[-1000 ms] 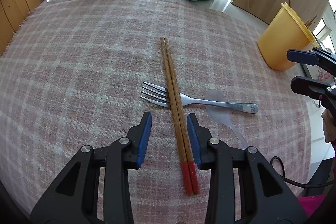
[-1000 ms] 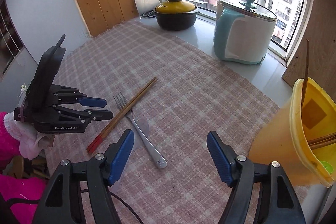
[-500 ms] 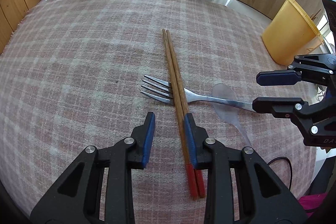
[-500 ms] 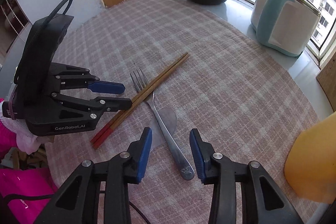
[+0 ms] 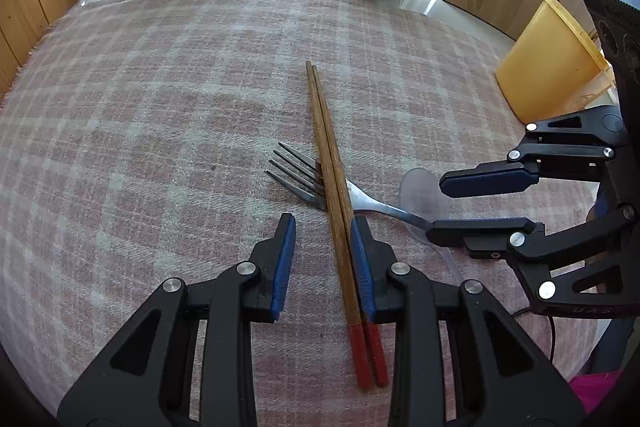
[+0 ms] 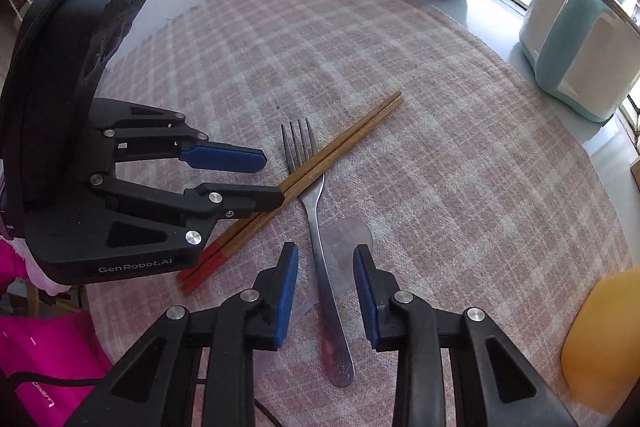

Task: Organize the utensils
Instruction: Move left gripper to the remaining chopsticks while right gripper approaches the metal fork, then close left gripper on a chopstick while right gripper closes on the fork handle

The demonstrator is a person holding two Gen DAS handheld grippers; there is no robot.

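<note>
Your left gripper [image 5: 323, 259] stands partly open around the chopsticks [image 5: 334, 203] at centre frame; only its right pad touches them. They lie across the fork [image 6: 320, 227] on the checked cloth [image 5: 160, 107]. Your right gripper [image 6: 326, 291] is closing astride the fork's handle, lower centre, pads not yet pressing.

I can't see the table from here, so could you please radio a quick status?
Left tongs straddling chopsticks, no grip. Right tongs closing around fork handle. Chopsticks lie across fork.
</note>
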